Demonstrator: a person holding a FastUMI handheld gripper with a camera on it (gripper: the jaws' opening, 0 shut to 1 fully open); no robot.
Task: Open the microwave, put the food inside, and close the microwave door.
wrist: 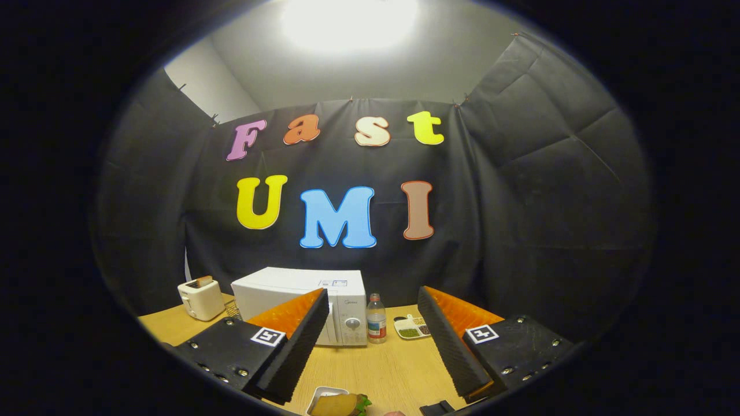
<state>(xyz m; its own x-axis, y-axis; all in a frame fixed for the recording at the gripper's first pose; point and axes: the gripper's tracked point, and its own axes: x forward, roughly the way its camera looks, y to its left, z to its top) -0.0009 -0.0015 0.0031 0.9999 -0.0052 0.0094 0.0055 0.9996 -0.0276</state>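
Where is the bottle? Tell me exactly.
In the gripper view, the bottle stands on the table, between the microwave and a small dish, beyond the open gripper.

The gripper (370, 346) hangs wide open above the wooden table (381, 370), holding nothing. Beyond its fingers stands the shut microwave (312, 303), a toaster (200, 298) on one side, a bottle (376, 319) and small dish (411, 327) on the other. Food on a plate (338, 403) lies between the fingers.
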